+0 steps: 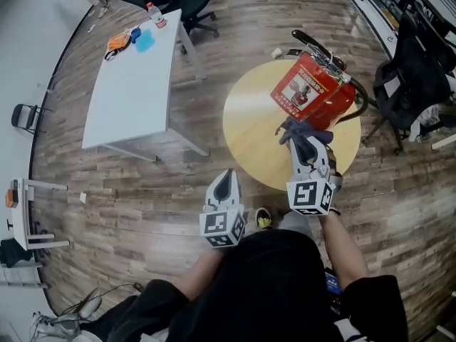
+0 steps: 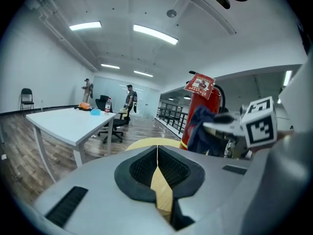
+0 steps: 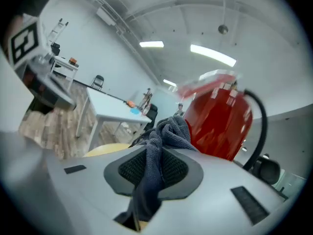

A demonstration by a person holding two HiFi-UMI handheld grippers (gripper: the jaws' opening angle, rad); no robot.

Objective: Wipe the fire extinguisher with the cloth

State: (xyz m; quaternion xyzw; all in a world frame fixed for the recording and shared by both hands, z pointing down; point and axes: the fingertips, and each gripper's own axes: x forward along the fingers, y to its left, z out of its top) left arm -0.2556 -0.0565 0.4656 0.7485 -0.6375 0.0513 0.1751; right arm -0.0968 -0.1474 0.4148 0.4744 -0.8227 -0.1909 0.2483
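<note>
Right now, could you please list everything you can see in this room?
fire extinguisher: one, red, on the round table
cloth: one, dark grey, beside the extinguisher's base
round table: one, pale yellow, in front of the person
long table: one, white, far left
bottle: one, clear, far end of the long table
small items: two, orange and blue, near the bottle
office chairs: at least two, black, beyond the long table
left gripper: one, grey, shut, empty
right gripper: one, grey, shut on the cloth
</note>
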